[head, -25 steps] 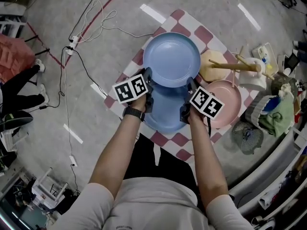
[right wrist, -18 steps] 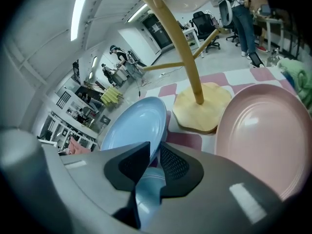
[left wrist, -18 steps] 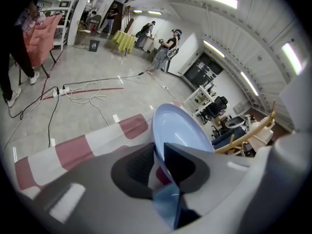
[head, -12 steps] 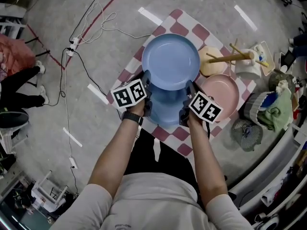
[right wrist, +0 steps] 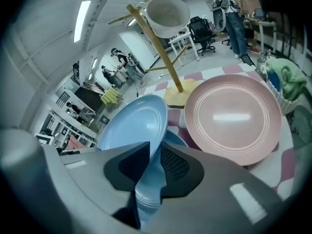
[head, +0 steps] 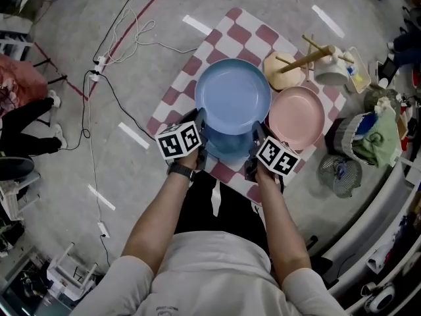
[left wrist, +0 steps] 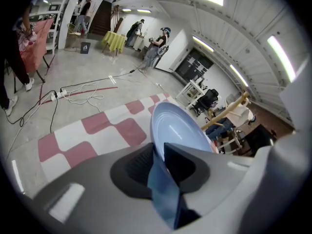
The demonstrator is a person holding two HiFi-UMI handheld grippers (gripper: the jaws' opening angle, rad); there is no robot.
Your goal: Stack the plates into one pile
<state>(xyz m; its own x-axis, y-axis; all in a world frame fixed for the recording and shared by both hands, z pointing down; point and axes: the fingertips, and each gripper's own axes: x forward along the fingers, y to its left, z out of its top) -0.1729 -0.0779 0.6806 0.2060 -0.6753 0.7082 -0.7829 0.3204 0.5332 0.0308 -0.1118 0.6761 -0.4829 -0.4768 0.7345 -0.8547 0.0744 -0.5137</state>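
Both grippers are holding the light blue plate [head: 232, 96] near the frame's centre. The left gripper [head: 201, 129] is clamping its lower-left rim and the right gripper [head: 255, 145] its lower-right rim. The plate is overlapping 1 darker blue plate [head: 227, 143] on the checkered cloth [head: 242, 29], and 1 pink plate [head: 297, 117] is lying at the right.

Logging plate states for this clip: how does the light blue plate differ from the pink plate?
The light blue plate is gripped at its rim by the left hand-held gripper and the right hand-held gripper; the pink plate is touched by neither. The light blue plate sits over a darker blue plate; the pink plate lies alone on the checkered cloth. Both are round, plain and face up.
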